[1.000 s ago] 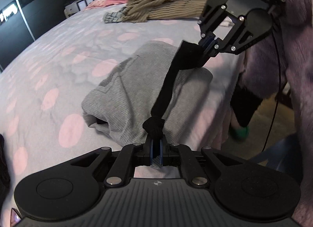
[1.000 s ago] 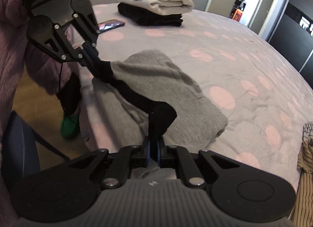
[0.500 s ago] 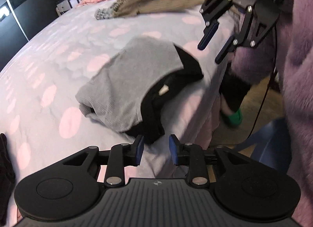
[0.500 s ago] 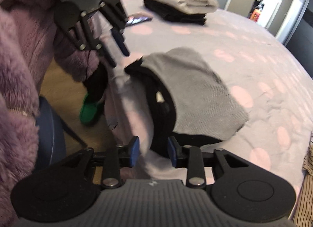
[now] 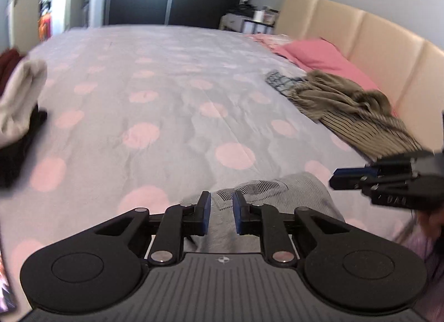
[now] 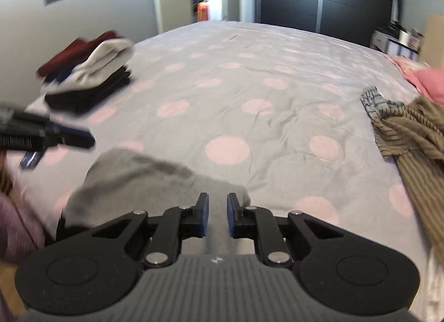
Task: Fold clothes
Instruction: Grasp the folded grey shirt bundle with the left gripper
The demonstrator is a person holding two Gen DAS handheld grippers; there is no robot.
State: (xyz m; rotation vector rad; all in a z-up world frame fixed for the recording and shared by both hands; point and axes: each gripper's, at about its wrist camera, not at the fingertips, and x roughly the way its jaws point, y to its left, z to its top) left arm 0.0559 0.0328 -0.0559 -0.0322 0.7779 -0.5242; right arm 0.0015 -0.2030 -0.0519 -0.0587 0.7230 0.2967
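Note:
A folded grey ribbed garment [image 5: 280, 194] lies at the near edge of the bed, with black fabric under its left end in the right wrist view [image 6: 144, 180]. My left gripper [image 5: 221, 205] is open and empty just above the garment's near side. My right gripper [image 6: 217, 205] is open and empty over the same garment. Each gripper shows in the other's view: the right one [image 5: 335, 179] at the right edge, the left one [image 6: 88, 139] at the left edge.
A stack of folded clothes [image 6: 91, 78] in black, white and dark red sits on the bed at far left. An unfolded olive striped pile [image 5: 349, 108] lies by the pink pillow [image 5: 319, 55] and beige headboard. The dotted bedspread [image 5: 172, 105] spreads between.
Both grippers let go of the black fabric and opened. The garment dropped onto the bed. Both cameras swung from facing each other to looking across the bed.

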